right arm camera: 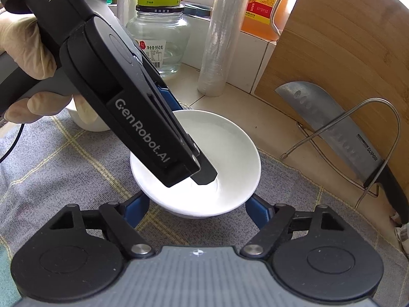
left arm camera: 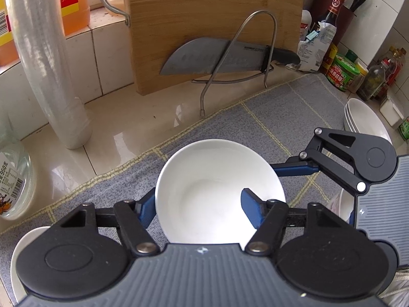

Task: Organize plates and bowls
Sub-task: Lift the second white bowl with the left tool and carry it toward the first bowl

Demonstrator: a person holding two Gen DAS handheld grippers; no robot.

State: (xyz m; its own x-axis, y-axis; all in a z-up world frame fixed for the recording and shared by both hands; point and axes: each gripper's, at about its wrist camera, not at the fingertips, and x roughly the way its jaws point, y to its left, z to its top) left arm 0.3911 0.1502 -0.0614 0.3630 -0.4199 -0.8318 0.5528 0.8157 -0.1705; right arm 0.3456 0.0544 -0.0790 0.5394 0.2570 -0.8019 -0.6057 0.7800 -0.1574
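Tiled wall, glossy counter, daylit sill.

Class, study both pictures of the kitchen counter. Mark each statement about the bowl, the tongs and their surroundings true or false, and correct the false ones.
1. The left tongs grip the white bowl with one finger inside it. True.
2. The bowl is full of soup. False: it is empty.
3. A knife rests against a wooden cutting board. True.
4. The bowl sits on bare counter. False: it sits on a grey checked cloth.
5. More white dishes are stacked further along the cloth. True.
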